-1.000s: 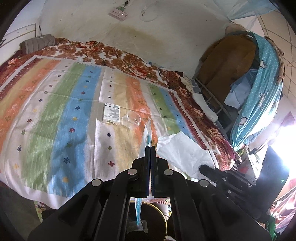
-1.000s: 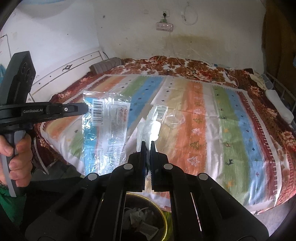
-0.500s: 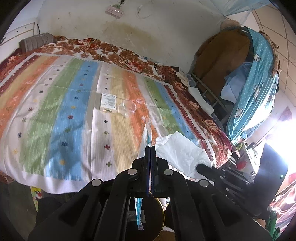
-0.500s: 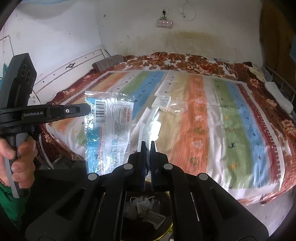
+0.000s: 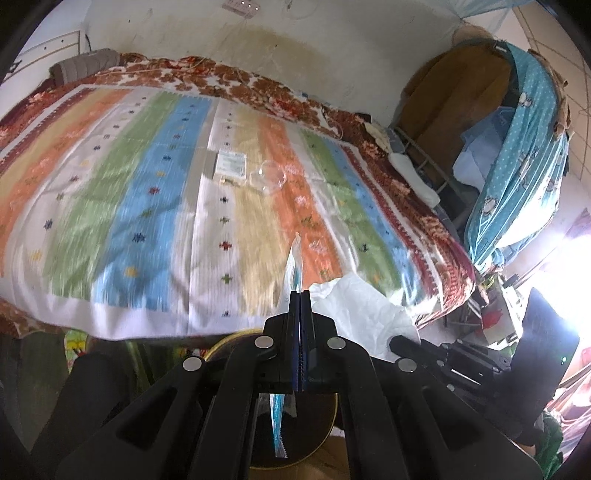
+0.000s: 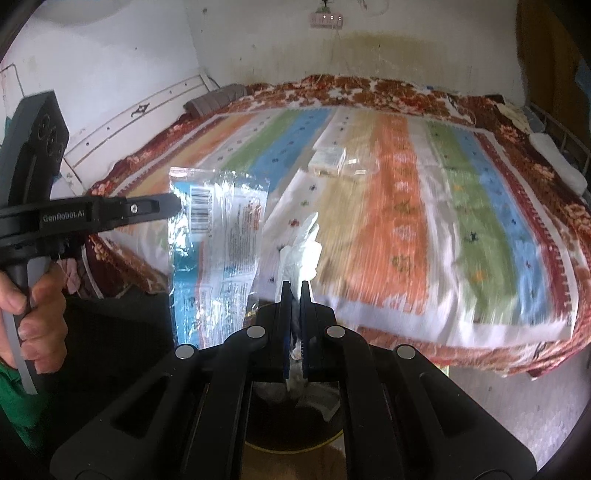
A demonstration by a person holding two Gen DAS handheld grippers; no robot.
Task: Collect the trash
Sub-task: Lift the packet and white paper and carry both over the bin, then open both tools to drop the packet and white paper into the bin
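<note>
Above the bin [image 6: 291, 439] — wrapper [image 6: 218, 258], tissue [image 6: 301, 254], both clamped.

Home bedroom, lived-in: a bed [image 5: 110, 325] w/ a striped multicolour bedspread [image 6: 406, 221] over a red floral blanket [image 6: 369, 88] fills most of both views, headboard [image 6: 140, 110] against a stained whitewashed wall [image 5: 295, 48]. Power strip [image 6: 327, 19] w/ dangling cord is wall-mounted above the bed; blue dotted fabric [image 5: 524, 155] & other cloths hang at the bed's far side. A round bin [image 6: 295, 439] sits on the floor at the bed's near edge.
</note>
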